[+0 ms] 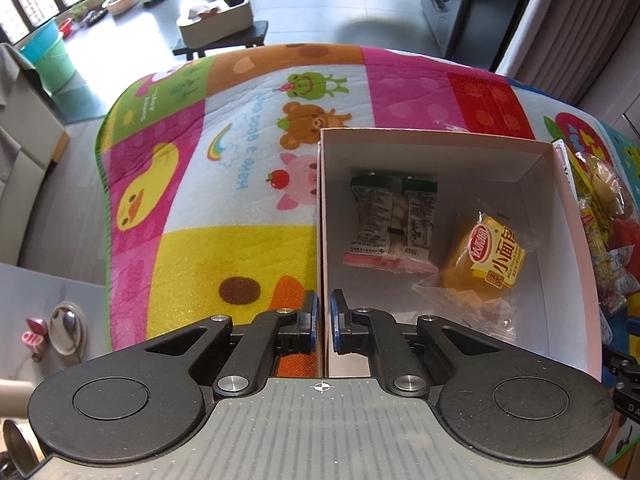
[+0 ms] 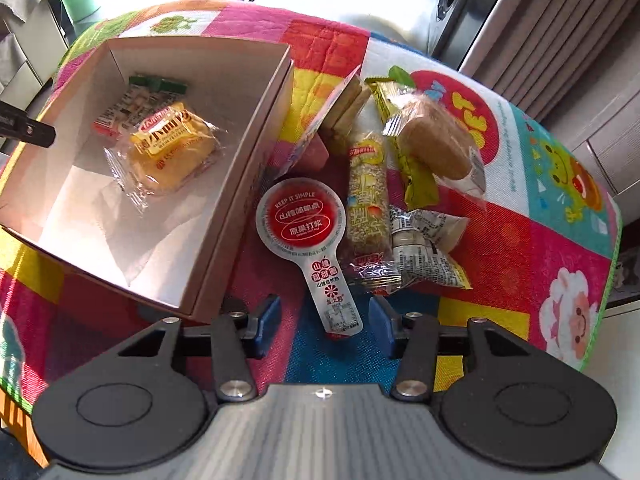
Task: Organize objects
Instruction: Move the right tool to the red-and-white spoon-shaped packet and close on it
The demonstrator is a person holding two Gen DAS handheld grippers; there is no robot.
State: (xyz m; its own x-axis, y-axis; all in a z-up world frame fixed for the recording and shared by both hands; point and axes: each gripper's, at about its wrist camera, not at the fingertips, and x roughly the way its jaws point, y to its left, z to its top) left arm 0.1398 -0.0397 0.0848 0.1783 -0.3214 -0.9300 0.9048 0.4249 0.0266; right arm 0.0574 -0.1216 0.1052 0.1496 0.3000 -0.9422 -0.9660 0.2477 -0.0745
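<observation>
An open white cardboard box (image 1: pixel 440 136) (image 2: pixel 200 44) stands on the colourful cartoon mat. Inside it lie a yellow small-bread packet (image 1: pixel 488 256) (image 2: pixel 176 148) and a green-topped snack packet (image 1: pixel 392 220) (image 2: pixel 148 92). My left gripper (image 1: pixel 325 320) is shut on the box's near left wall, one finger inside and one outside. To the right of the box lies a red round-lidded hawthorn snack (image 2: pixel 302 220) with a long white tab. My right gripper (image 2: pixel 324 316) is open, its fingers either side of that tab's end without touching it.
Beside the red snack lie a cereal bar (image 2: pixel 366 196), a wrapped brown bun (image 2: pixel 436 148), a grey-white packet (image 2: pixel 424 240) and wafers (image 2: pixel 344 108). The mat (image 1: pixel 240 152) drops off at its curved edges. A washing machine (image 1: pixel 452 4) and plant pots stand beyond.
</observation>
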